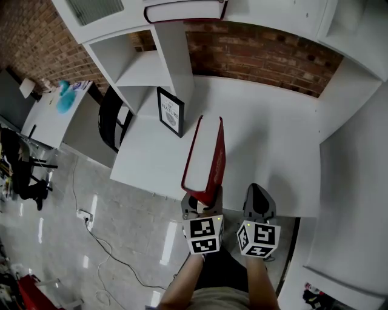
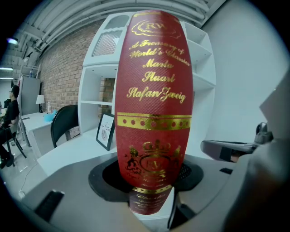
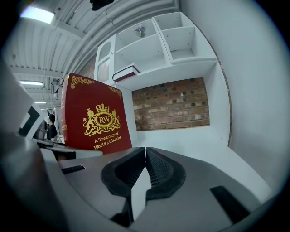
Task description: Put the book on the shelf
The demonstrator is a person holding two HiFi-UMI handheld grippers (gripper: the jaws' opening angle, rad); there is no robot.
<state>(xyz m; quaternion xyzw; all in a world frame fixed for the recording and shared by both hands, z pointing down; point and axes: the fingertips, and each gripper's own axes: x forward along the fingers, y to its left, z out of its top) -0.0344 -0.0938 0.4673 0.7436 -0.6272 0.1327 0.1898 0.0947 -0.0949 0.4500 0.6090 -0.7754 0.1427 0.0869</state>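
A red hardback book [image 1: 207,158] with gold lettering stands upright above the white desk [image 1: 267,139], its lower end clamped in my left gripper [image 1: 203,204]. In the left gripper view the book's spine [image 2: 154,104] rises straight up from between the jaws of that gripper [image 2: 150,179]. Just right of the book, my right gripper [image 1: 259,204] is shut with nothing in it. In the right gripper view the tips of the right gripper [image 3: 145,156] meet, and the book's cover [image 3: 96,117] stands to their left. The white shelf unit [image 1: 142,66] stands at the desk's far left.
A second red book [image 1: 185,9] lies flat on a higher shelf and also shows as the lying book [image 3: 126,73]. A framed print [image 1: 171,111] leans against the shelf's upright. A black chair [image 1: 114,118] stands left of the desk. A brick wall [image 1: 254,54] runs behind it.
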